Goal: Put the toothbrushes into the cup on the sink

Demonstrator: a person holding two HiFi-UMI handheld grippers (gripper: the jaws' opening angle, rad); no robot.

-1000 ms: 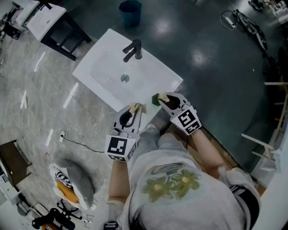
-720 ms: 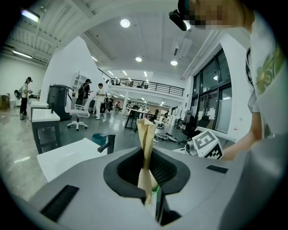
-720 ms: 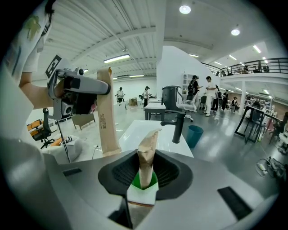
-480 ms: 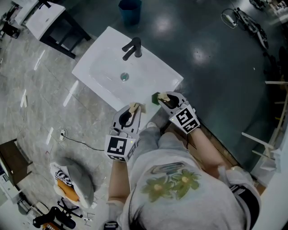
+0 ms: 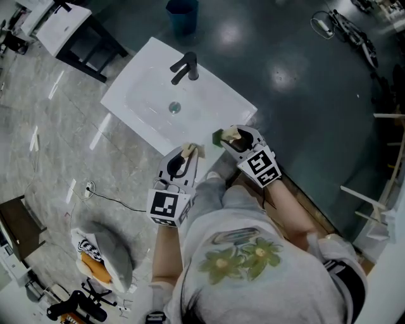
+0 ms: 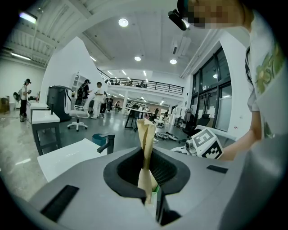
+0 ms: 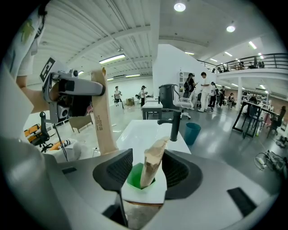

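Note:
A green-lined cup (image 7: 135, 177) stands on the near right corner of the white sink (image 5: 145, 101). A paper-wrapped toothbrush (image 7: 152, 166) leans upright in the cup. My right gripper (image 7: 146, 170) straddles the cup (image 5: 219, 138); its jaws have just been opening and stand wide, with no pad pressing on the toothbrush between them. At the sink's near edge, my left gripper (image 5: 190, 152) is shut on a second toothbrush (image 6: 146, 148) in a brown paper sleeve, held upright. This second toothbrush (image 7: 102, 117) also shows in the right gripper view.
A black faucet (image 5: 185, 68) rises at the far side of the sink, with the drain (image 5: 174, 108) in the basin. A blue bin (image 5: 183, 16) stands on the floor beyond. Bags and a cable lie on the floor at the lower left.
The right gripper's jaws have spread apart around the cup and the toothbrush in it. The left gripper and its toothbrush have stayed where they were.

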